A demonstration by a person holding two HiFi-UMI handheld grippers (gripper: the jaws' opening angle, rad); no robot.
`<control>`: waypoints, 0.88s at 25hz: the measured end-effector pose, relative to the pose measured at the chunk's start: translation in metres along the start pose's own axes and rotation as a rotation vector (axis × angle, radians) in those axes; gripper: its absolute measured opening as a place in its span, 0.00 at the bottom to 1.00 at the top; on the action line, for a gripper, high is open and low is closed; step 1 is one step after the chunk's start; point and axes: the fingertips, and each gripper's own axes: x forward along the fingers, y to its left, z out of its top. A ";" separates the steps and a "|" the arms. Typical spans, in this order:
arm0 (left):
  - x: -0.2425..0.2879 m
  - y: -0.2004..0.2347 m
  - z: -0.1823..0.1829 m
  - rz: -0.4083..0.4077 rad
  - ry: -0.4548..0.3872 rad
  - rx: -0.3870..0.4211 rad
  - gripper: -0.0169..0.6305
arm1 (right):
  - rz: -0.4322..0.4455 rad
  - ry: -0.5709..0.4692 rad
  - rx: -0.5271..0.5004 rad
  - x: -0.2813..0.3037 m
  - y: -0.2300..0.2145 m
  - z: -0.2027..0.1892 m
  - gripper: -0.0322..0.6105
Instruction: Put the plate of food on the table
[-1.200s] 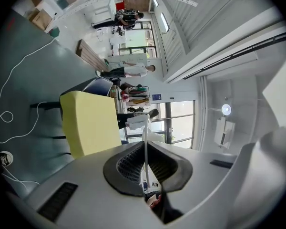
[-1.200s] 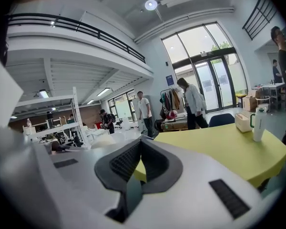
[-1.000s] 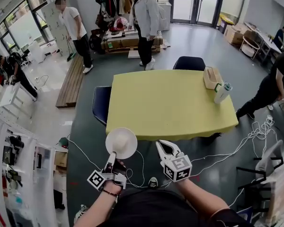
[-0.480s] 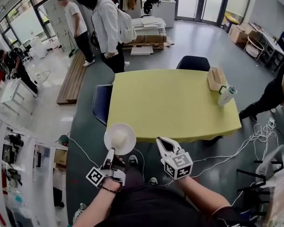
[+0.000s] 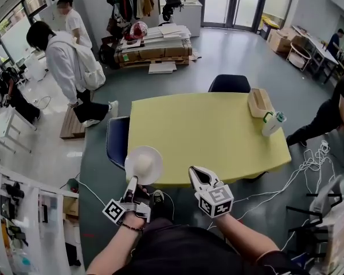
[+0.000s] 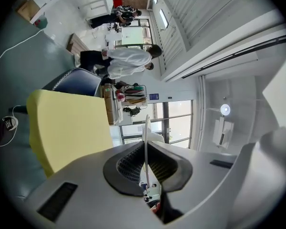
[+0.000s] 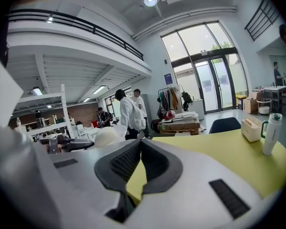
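Two sets of jaws, two different stories. The left gripper (image 5: 132, 187) has its jaws clenched on the rim of the plate (image 5: 144, 165). In the left gripper view we can see the thin white edge pinched right between the pads. The right gripper (image 5: 196, 175) has its jaws closed together with nothing in them, and it hangs beside the left one, apart from the plate.

The plate is up in the air, held roughly level, at the near left corner of the yellow tabletop (image 5: 218, 130). In the head view it overlaps the near edge, but we reckon it isn't resting on anything. We can't make out any food on it; it looks plain white from above.

Further out there's a box (image 5: 259, 102) and a bottle (image 5: 273, 124) at the right end of the tabletop, well apart from the plate, so they shouldn't get in the way.

Progress-wise, we'd say the grab and carry are done. What's left is bringing the plate in over the tabletop, lowering it flat and letting go.
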 end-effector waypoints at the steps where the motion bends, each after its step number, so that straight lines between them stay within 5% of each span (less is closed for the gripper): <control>1: 0.011 -0.001 0.007 -0.005 0.006 -0.001 0.06 | -0.006 -0.001 0.000 0.009 -0.002 0.004 0.07; 22: 0.211 0.012 0.140 -0.019 0.161 -0.034 0.06 | -0.165 0.000 -0.014 0.185 -0.031 0.084 0.07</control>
